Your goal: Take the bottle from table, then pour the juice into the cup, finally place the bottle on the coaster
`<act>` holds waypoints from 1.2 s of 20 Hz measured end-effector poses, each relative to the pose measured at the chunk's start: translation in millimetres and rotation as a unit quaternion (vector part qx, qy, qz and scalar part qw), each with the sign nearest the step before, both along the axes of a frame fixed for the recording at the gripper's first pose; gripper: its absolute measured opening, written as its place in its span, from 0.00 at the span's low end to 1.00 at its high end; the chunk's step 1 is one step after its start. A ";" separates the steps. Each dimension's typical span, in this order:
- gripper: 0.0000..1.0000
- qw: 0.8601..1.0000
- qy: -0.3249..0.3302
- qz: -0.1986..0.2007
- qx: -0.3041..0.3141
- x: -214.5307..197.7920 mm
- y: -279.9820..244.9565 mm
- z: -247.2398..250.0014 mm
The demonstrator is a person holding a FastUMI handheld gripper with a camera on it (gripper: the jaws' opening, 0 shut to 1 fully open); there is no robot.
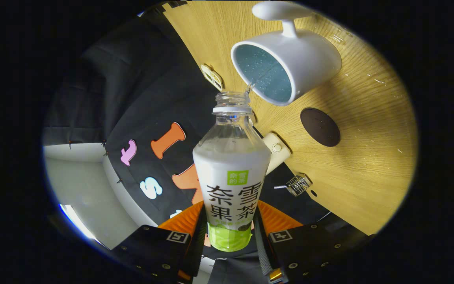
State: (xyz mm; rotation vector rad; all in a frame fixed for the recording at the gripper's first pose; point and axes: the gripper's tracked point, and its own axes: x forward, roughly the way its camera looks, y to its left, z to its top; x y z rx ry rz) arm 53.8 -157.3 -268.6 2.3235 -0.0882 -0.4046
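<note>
Pouring stage. The gripper [230,236] has both fingers closed against the lower body of the bottle [231,173], which runs lengthwise straight ahead from the fingers, uncapped mouth foremost. The whole view is rolled, so bottle and gripper appear tilted toward the white cup [290,59] on the wooden table [369,157]. A thin stream leaves the mouth and enters the cup's opening, just beyond the neck. The dark round coaster [320,127] lies on the table close beside the cup, off to one side of the bottle's axis; setting down there likely requires righting the bottle first
</note>
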 end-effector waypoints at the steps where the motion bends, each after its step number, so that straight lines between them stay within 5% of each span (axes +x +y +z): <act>1: 0.59 1.000 0.002 0.002 0.002 -0.4 1.9 -0.1; 18: 0.59 0.996 -0.033 -0.058 0.067 6.3 -16.7 25.1; 24: 0.59 1.000 0.017 -0.015 0.014 -4.5 1.6 -10.0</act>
